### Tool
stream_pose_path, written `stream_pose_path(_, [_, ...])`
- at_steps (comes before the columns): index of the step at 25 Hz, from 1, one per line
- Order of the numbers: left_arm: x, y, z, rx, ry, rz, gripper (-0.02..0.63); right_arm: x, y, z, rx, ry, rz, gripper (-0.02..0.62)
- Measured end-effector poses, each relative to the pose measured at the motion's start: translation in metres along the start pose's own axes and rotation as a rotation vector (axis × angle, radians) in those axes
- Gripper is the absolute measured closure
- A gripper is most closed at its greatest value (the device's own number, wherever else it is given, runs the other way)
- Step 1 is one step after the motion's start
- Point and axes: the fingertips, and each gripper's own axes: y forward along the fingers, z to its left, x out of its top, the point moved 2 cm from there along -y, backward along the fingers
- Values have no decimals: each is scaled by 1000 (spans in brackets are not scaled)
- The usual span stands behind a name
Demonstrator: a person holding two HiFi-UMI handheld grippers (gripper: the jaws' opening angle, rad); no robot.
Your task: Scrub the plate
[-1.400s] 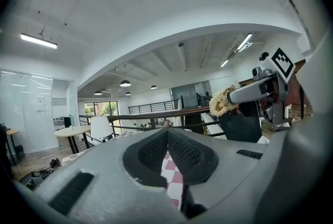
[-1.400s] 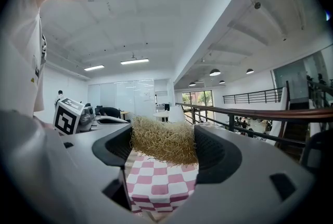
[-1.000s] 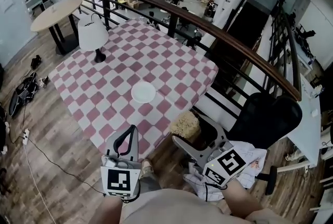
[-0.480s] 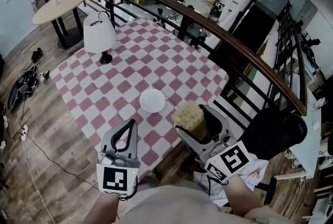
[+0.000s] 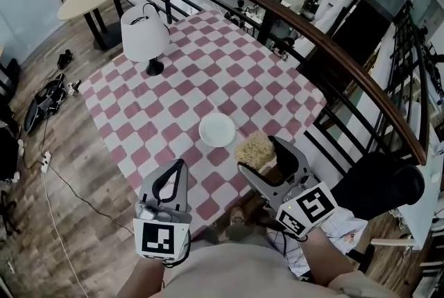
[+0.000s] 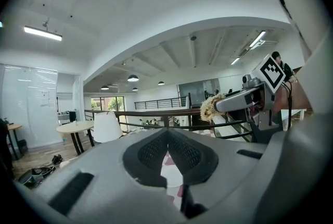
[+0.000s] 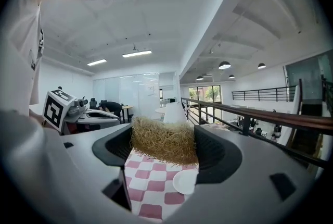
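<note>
**A:** so how far into the plate scrubbing is this? looks to me like nothing's started

**B:** yeah, I'd call it the approach, no scrubbing yet. The white plate [image 5: 217, 129] sits on the red-and-white checked tablecloth [image 5: 173, 82], toward the near right part of the table, roughly 4 o'clock from the white lamp [image 5: 144, 33]. It looks bare and dry, with no suds or water that I can make out

**A:** and the grippers?

**B:** the right gripper [image 5: 258, 155] has its jaws pinching a straw-coloured fibrous scrubber [image 5: 255, 147]. In the right gripper view the scrubber [image 7: 164, 140] fills the whole gap between the pads. From the head view it hangs just at 4 o'clock of the plate, up in the air, and as far as I can tell it isn't on the plate. In the right gripper view the plate [image 7: 184, 182] peeks out at 5 o'clock below the scrubber

**A:** left one doing anything?

**B:** not really. The left gripper [image 5: 173, 172] hangs at 7 o'clock of the plate, over the near table edge and well apart from it. In the left gripper view the left gripper [image 6: 167, 146] has its pads pressed together with nothing between them

**A:** so what's done and what's left?

**B:** done: scrubber in hand and lined up near the plate. Left: pretty much everything, get the scrubber down on the plate and rub across the whole face. My guess is the left one needs to open up and steady the rim, or the plate will skate around on that cloth
</note>
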Motion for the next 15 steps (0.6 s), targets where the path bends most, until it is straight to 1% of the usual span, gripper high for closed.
stream_pose_path(4, [-2,8,-6,2,15,26,592,-11,4,-10,24,45,1,236])
stream_pose_path(6, [-2,13,-10,-15,4,23,592,-15,4,-15,25,40,13,236])
stream_pose_path(9, [-3,22,-11,-35,18,23,592,-21,9,-22,23,23,26,236])
stream_pose_path(15, [-15,47,1,-34,24,34,592,-31,37,-31,47,97,6,236])
